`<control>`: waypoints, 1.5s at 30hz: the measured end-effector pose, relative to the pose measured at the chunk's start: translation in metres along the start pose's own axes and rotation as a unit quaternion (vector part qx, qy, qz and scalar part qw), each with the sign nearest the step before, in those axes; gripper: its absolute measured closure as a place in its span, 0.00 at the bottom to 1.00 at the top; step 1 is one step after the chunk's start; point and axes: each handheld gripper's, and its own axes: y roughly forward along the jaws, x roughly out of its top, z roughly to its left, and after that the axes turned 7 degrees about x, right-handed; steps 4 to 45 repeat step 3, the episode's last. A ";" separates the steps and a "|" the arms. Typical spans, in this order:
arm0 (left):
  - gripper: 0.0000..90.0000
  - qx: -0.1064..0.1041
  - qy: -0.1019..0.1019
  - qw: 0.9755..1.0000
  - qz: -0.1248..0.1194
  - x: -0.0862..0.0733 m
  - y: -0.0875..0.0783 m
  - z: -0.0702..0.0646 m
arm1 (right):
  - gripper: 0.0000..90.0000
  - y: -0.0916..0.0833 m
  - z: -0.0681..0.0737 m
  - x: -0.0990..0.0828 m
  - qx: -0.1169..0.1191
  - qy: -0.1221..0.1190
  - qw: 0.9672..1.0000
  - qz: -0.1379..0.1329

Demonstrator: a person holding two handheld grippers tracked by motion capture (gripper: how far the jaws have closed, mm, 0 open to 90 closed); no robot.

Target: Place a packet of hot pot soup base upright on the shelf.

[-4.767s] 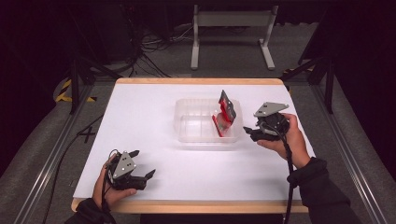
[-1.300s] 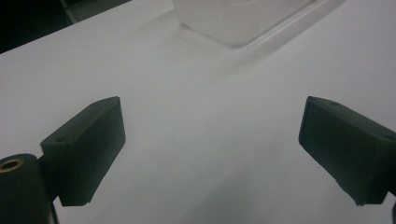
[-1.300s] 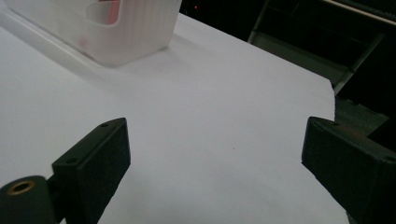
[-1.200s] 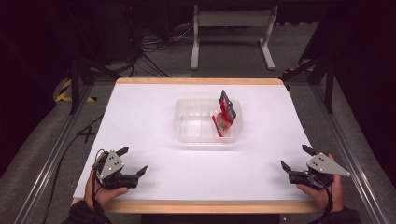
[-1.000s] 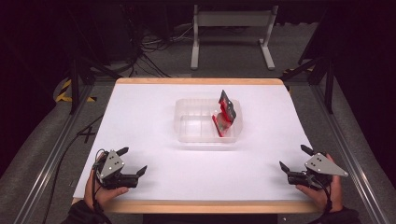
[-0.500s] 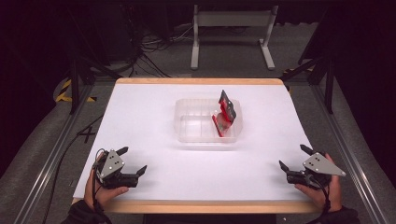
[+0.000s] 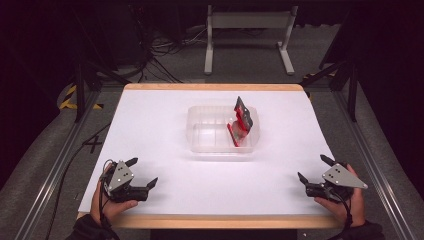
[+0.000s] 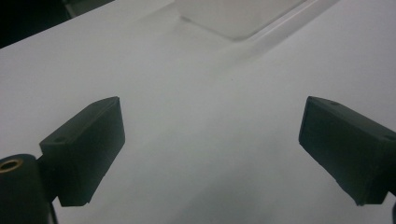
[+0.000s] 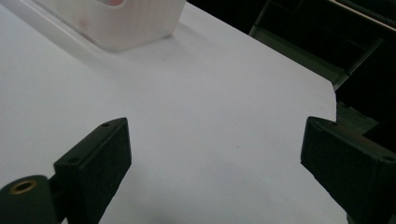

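Observation:
A clear plastic bin [image 7: 207, 135] stands in the middle of the white table [image 7: 165, 120]. A red and black packet [image 7: 241, 122] leans upright in the bin's right end. My left gripper [image 7: 141, 172] rests open at the table's front left, held by a hand, with nothing between its jaws. At the front right, my right gripper [image 7: 313, 168] is open and empty too. The left gripper view has its gripper [image 8: 210, 154] over bare table, with the bin's corner [image 8: 238, 18] ahead. The right gripper view has its gripper [image 9: 215, 172] over bare table and the bin [image 9: 121, 18] at top left.
The table's right edge [image 9: 334, 91] lies close to my right gripper. A wooden front edge [image 7: 220, 220] runs just behind both hands. Metal rails [image 7: 45, 175] flank the table. A white frame stand [image 7: 247, 30] and cables sit on the floor beyond it.
Earlier my right gripper was up beside the bin's right end; it has drawn back to the front right corner. Over the last second both grippers have barely moved.

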 end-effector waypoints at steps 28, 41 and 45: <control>0.09 0.002 -0.004 1.000 -0.001 0.000 -0.002 0.000 | 0.11 0.003 0.001 0.001 0.006 0.000 1.000 0.000; 0.09 0.002 -0.004 1.000 -0.001 0.000 -0.002 0.000 | 0.11 0.003 0.001 0.001 0.006 0.000 1.000 0.000; 0.09 0.002 -0.004 1.000 -0.001 0.000 -0.002 0.000 | 0.11 0.003 0.001 0.001 0.006 0.000 1.000 0.000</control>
